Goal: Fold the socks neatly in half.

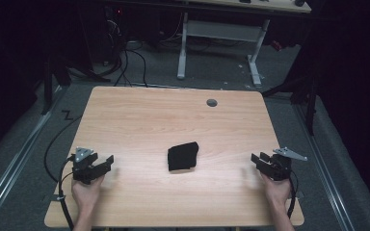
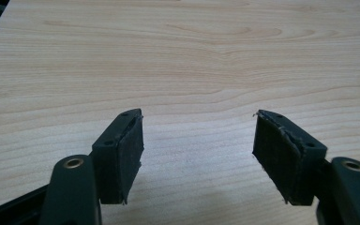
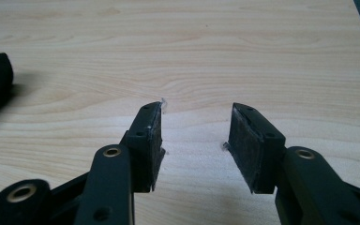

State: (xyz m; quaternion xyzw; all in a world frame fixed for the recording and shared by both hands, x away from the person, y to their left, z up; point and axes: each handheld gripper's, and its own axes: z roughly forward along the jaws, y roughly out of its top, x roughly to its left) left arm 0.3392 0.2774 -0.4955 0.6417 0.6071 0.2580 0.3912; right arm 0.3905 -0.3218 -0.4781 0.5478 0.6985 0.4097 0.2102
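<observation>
At the left edge of the light wooden table, the left gripper rests in the person's hand with its jaws spread wide and nothing but bare wood between them. Near the middle of the table, well apart from both grippers, lies a small folded black cloth. At the right edge, the right gripper has its jaws parted too, holding nothing
</observation>
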